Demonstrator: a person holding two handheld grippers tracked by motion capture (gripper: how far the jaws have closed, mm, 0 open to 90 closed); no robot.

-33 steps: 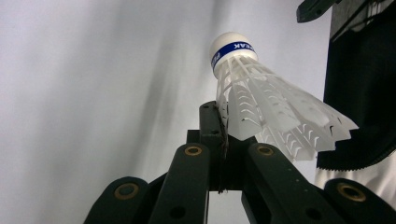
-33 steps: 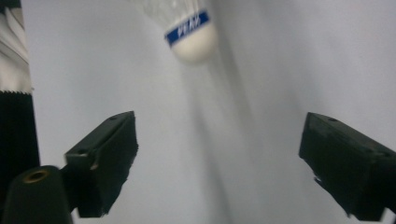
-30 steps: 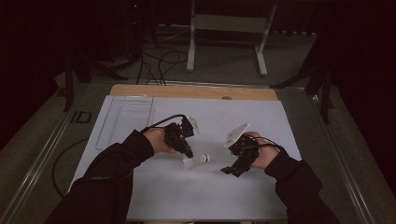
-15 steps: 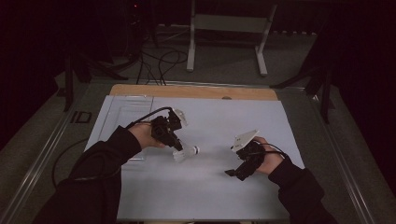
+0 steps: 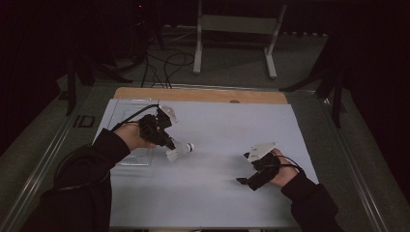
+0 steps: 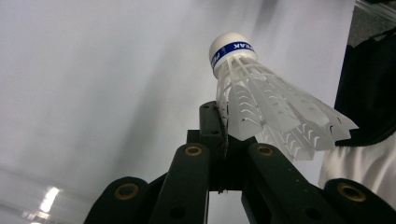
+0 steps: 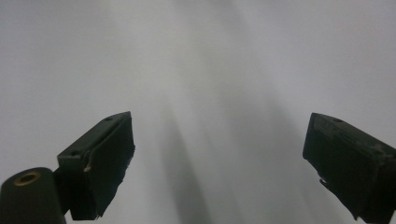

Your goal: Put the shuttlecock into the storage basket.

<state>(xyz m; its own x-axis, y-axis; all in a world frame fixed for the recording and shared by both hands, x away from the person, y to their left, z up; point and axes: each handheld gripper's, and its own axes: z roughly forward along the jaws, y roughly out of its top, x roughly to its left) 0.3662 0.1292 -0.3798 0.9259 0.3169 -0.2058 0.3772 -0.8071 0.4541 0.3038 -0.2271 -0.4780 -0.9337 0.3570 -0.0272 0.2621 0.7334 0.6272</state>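
A white plastic shuttlecock (image 5: 179, 151) with a white cork tip and a blue band is held just above the white table sheet at left of centre. My left gripper (image 5: 167, 144) is shut on the rim of its skirt. In the left gripper view the shuttlecock (image 6: 261, 107) rises from the closed jaws with its tip pointing away, and the left gripper (image 6: 224, 135) pinches the skirt's edge. My right gripper (image 5: 244, 181) hovers low over the sheet at the right, open and empty. In the right gripper view the right gripper (image 7: 219, 158) has its jaws wide apart over bare sheet.
A clear plastic tray (image 5: 121, 111) lies at the sheet's left, partly under the left hand. A wooden board edge (image 5: 203, 95) runs along the far side of the table. Cables and a metal stand (image 5: 237, 29) are on the floor beyond.
The left gripper has carried the shuttlecock leftward and away from me toward the tray. The right gripper has drawn back to the right and toward me, its jaws open.
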